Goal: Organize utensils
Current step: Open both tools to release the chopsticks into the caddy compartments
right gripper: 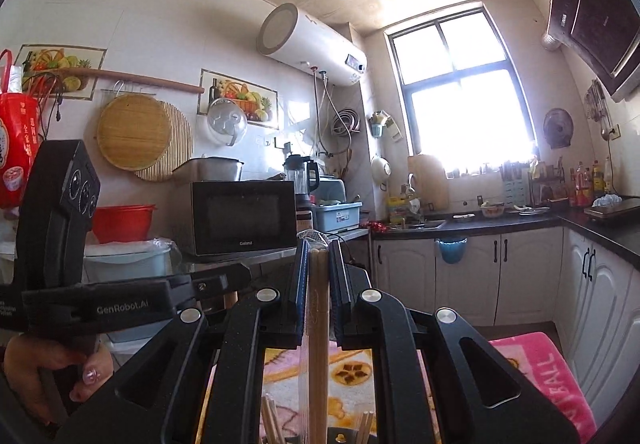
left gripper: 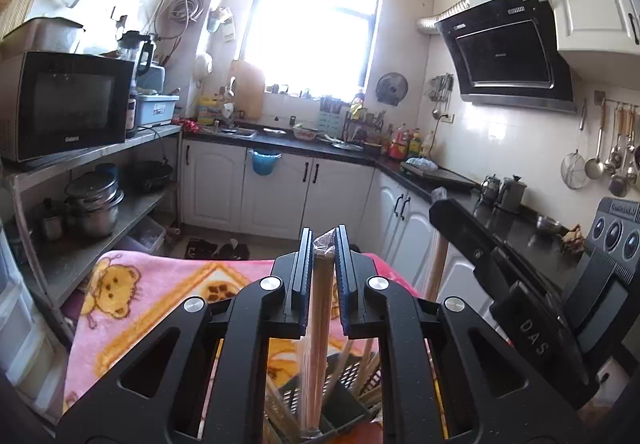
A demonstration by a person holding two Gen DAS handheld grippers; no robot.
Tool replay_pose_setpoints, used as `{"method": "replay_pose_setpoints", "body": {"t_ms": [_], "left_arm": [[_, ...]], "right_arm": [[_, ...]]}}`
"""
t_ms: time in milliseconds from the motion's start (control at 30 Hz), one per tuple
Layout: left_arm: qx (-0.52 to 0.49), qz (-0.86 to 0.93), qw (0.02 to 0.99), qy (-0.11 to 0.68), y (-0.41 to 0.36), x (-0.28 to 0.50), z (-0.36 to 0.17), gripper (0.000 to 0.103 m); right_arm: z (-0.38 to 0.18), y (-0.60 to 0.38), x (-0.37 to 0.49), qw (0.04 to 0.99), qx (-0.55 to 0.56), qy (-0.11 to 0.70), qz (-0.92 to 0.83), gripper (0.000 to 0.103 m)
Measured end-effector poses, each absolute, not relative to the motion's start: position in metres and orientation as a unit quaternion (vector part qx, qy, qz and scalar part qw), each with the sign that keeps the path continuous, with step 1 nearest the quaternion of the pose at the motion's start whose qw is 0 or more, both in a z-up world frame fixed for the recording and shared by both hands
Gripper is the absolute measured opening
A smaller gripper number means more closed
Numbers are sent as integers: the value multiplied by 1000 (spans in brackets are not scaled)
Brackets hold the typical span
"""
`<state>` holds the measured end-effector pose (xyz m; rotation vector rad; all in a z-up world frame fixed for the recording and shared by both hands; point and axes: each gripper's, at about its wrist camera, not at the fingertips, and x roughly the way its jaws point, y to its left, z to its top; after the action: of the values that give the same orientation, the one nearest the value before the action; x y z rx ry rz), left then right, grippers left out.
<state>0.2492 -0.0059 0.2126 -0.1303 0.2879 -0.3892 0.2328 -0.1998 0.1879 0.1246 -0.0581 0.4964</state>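
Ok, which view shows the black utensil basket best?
Left wrist view: the basket shows its slotted wall and loose chopsticks inside, below the left claw. Right wrist view catches only a sliver of its rim at the bottom edge.

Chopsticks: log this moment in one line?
left hand-held gripper: shut on wrapped chopsticks | right hand-held gripper: shut on chopsticks pack | black basket below

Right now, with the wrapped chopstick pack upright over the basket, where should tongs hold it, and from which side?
Near its top end, pads on the two long faces, coming in level, as the left tongs do now. The chopstick pack is long, thin and upright above the basket.
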Motion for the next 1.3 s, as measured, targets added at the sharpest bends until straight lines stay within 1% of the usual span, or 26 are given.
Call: {"method": "replay_pose_setpoints", "body": {"t_ms": [600,733,767,833,967,1167,1200,1267,1300], "left_arm": [[-59,-183,970,146,-7,264,159,7],[-57,-179,972,141,-7,264,147,7],[-58,-179,972,140,-8,264,144,7],[-56,-179,972,139,-10,264,137,7],[-58,-178,970,154,-16,265,123,8],[-74,-173,966,179,-19,263,107,8],[-74,-172,966,181,-19,262,105,9],[-74,-169,965,187,-19,259,102,15],[-75,-168,964,191,-19,259,101,20]], "right_arm": [[140,-188,258,972,71,-39,218,11],[128,-192,262,976,82,-26,202,11],[125,-193,262,976,84,-24,198,13],[121,-197,257,977,86,-14,194,23],[115,-204,242,978,73,0,193,29],[108,-224,222,982,70,51,169,40],[106,-227,221,982,73,60,167,42],[102,-234,218,981,76,84,157,44],[100,-237,217,981,77,91,152,45]]}}
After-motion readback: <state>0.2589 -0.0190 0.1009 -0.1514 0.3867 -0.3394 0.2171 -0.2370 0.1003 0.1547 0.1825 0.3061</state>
